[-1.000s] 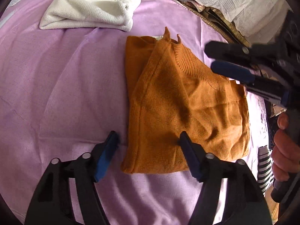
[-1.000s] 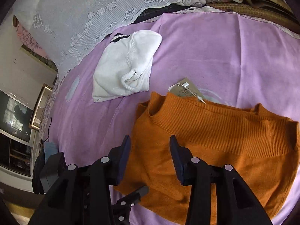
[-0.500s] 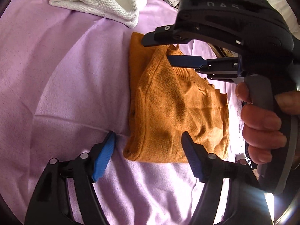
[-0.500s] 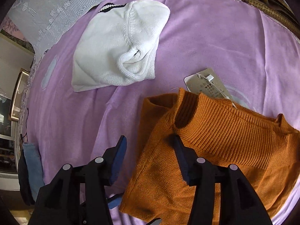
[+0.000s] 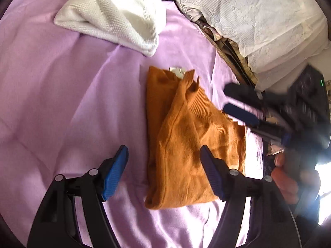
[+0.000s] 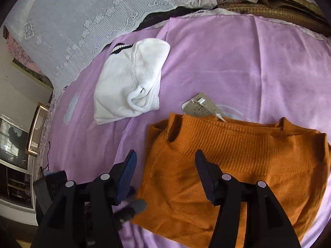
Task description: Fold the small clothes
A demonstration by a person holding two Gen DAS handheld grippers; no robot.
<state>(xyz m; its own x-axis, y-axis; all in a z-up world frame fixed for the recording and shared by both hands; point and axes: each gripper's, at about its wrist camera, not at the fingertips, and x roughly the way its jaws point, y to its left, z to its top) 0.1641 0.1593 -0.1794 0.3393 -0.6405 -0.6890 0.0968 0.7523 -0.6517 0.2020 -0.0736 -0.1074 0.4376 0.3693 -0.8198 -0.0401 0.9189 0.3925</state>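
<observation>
The orange sweater (image 5: 186,144) lies folded into a thick, rumpled oblong on the purple cloth (image 5: 62,103), ribbed collar and tag (image 6: 201,106) at the far end, nearer the white knit (image 6: 132,82). Its long axis runs away from the left gripper (image 5: 163,171). Both that and the right gripper (image 6: 165,175) hover spread wide, holding nothing.

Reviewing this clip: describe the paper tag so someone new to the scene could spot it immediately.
Start from the purple cloth covering the surface, then find the folded orange sweater lying on it. The paper tag pokes out from the sweater's ribbed collar edge, on the side facing the white garment. It is the only flat, grey, printed card there; everything else is fabric.
</observation>
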